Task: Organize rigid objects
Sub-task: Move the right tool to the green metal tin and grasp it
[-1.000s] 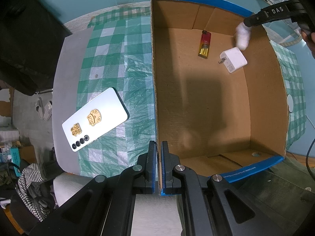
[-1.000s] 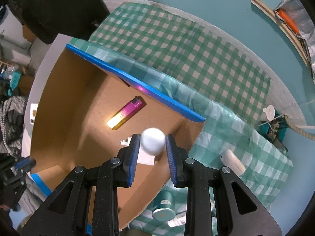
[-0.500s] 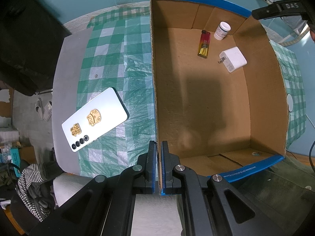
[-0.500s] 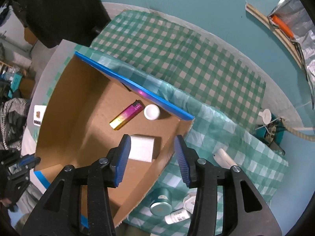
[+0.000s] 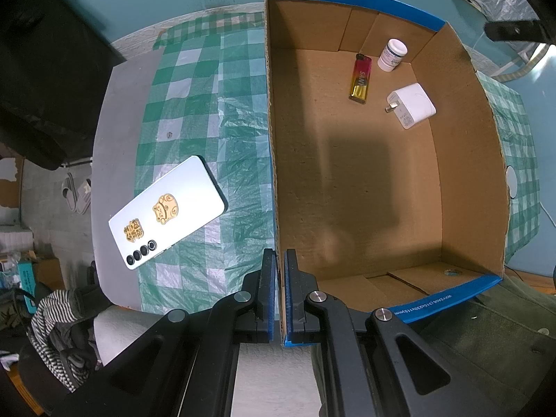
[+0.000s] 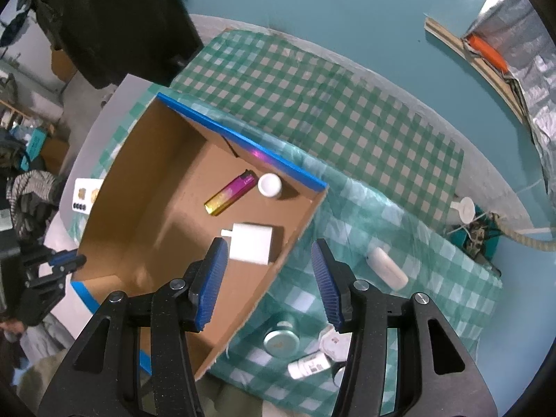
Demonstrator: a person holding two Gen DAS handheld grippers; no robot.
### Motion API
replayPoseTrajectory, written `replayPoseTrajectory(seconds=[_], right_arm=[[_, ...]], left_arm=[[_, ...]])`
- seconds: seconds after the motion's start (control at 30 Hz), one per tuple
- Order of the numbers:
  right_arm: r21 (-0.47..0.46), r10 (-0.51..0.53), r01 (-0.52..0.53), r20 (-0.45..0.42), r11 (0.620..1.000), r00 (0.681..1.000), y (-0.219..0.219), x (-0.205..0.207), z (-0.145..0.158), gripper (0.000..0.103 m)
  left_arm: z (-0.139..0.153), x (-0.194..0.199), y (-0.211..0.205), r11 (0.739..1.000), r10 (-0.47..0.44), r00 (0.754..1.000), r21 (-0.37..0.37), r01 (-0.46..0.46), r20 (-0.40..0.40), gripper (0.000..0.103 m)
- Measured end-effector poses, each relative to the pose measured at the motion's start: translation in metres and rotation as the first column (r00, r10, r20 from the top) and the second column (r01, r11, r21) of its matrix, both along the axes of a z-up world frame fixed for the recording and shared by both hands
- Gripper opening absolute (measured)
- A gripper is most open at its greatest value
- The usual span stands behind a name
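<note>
From my right wrist view, the phone point(image 6: 84, 196) is mostly hidden behind the cardboard box point(image 6: 114, 180) wall; only its camera end shows. Label on the lying white bottle point(image 6: 308, 365) is blurred, unreadable. One of my right tongs' fingers point(image 6: 328, 285) covers part of the white item point(image 6: 334, 344) beside that bottle; I cannot tell what it is. From my left wrist view, print on the small white jar point(image 5: 392, 54) is too small to read. A white round object point(image 5: 511, 181) past the box's far wall is half hidden.
</note>
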State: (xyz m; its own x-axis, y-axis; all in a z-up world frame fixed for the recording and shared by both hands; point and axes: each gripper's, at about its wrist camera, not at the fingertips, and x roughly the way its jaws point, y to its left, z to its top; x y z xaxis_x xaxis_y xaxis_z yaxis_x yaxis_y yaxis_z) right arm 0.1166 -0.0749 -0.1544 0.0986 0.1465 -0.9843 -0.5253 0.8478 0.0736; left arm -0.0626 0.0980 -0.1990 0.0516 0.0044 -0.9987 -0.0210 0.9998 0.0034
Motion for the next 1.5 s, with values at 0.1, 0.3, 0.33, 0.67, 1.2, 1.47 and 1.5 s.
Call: replayPoseTrajectory(seconds=[0.1, 0.3, 0.33, 0.67, 1.2, 1.47, 1.5], right_arm=[[0.005, -0.017, 0.017, -0.010, 1.000, 1.000, -0.009, -0.005, 0.000, 0.050], [-0.001, -0.036, 0.036, -0.051, 0.999, 0.998, -0.030, -0.021, -0.014, 0.050], [-0.004, -0.037, 0.037, -0.057, 0.999, 0.998, -0.032, -0.023, -0.017, 0.050], [-0.001, -0.016, 0.016, -0.117, 1.000, 0.993, -0.058, -0.057, -0.046, 0.061], [-0.108, 0.082, -0.096, -0.126, 0.990, 0.989, -0.054, -0.092, -0.107, 0.061], [-0.115, 0.090, -0.104, -0.120, 0.988, 0.989, -0.052, -0.094, -0.124, 0.057], [-0.114, 0.090, -0.104, -0.116, 0.988, 0.989, -0.052, -0.094, -0.124, 0.054]], left_arm=[[0.000, 0.000, 0.000, 1.000, 0.001, 1.000, 0.000, -0.001, -0.001, 0.005], [-0.001, 0.001, -0.001, 1.000, -0.003, 1.000, 0.002, 0.003, -0.003, 0.005], [-0.001, 0.001, -0.001, 1.000, -0.003, 1.000, 0.001, 0.003, -0.003, 0.005], [-0.001, 0.003, -0.002, 1.000, -0.006, 1.000, 0.006, 0.006, -0.007, 0.005], [-0.001, 0.002, -0.002, 1.000, -0.005, 1.000, 0.007, 0.005, -0.006, 0.005], [-0.001, 0.002, -0.002, 1.000, -0.002, 1.000, 0.005, 0.002, -0.006, 0.005], [-0.001, 0.002, -0.002, 1.000, -0.002, 1.000, 0.006, 0.002, -0.006, 0.005]])
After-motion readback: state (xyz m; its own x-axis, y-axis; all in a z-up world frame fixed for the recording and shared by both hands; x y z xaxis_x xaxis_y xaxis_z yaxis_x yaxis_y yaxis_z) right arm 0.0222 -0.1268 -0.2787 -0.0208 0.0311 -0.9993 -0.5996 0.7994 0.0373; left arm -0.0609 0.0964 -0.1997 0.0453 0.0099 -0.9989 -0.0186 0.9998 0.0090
